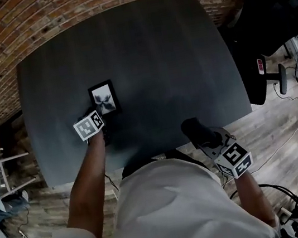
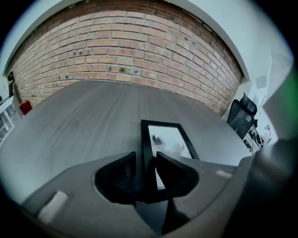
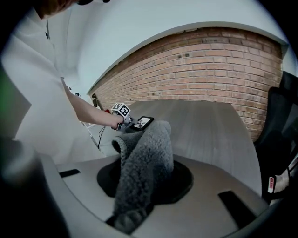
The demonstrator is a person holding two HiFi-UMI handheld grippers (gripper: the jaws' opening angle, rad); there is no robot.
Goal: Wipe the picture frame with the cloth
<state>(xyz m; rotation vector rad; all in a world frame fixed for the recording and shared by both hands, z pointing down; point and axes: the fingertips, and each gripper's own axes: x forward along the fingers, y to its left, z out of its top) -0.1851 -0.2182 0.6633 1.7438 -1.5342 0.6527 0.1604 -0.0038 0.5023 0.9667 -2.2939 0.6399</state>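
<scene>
Wide-open left gripper (image 2: 146,160) straddles the black picture frame (image 2: 167,139) at its edge, likely to steady it; right gripper (image 3: 144,181) clamps the grey fleecy cloth (image 3: 146,158).

A dark table (image 1: 172,55) stands against a brick wall (image 1: 37,27) on the far side. A small black frame (image 1: 104,99) lies flat on the table's left half. The left gripper (image 1: 103,128) reaches to the frame's near left corner. The right gripper (image 1: 208,136) hangs over the table's near right edge, with a dark cloth (image 1: 195,129) bunched at its tip. A black chair (image 1: 267,16) stands on the right, on a wood floor (image 1: 286,126).
</scene>
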